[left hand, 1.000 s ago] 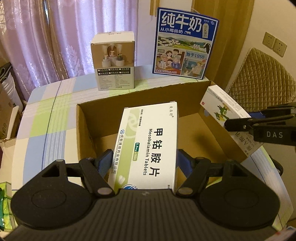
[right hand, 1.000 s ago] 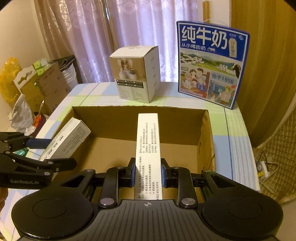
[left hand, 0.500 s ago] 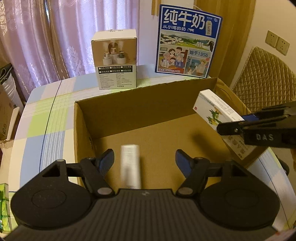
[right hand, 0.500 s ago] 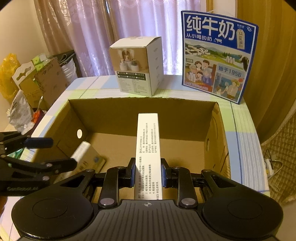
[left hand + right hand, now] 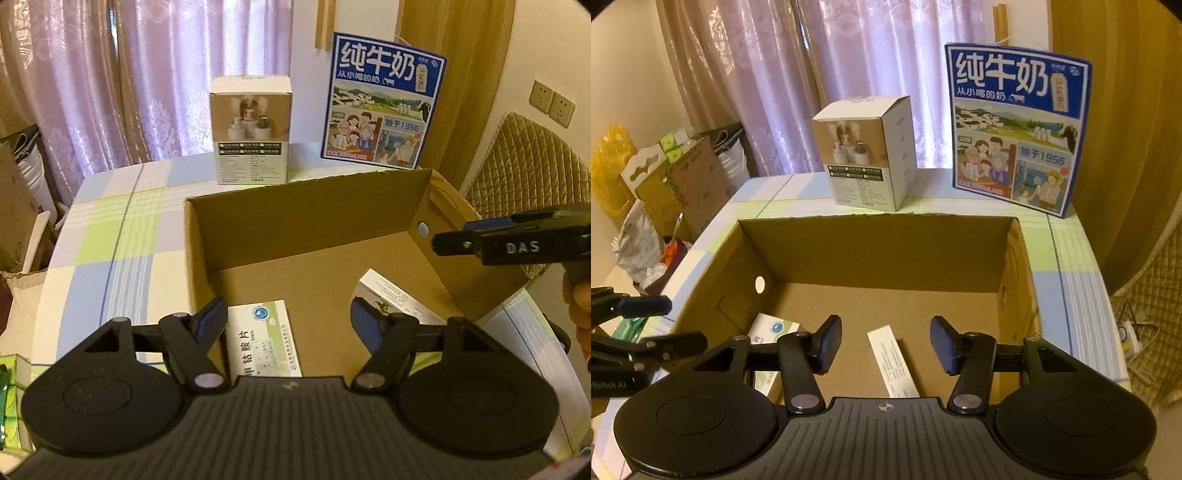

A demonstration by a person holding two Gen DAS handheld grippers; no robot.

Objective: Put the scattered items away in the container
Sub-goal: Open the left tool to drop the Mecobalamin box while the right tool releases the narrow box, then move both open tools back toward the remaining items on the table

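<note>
Two medicine boxes already lie in the cardboard box (image 5: 886, 254) — the green-white tablet box (image 5: 264, 338) and the narrow white box (image 5: 892, 363). The right claw (image 5: 885, 345) has just been opening and holds nothing; the left claw (image 5: 288, 325) stands open and empty. On the worktop (image 5: 110, 236) a white carton (image 5: 866, 155) and a milk carton (image 5: 1015, 129) remain outside.

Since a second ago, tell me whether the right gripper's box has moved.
Yes. The right gripper has just opened, and the box has dropped from between its pads to the floor of the carton.
</note>
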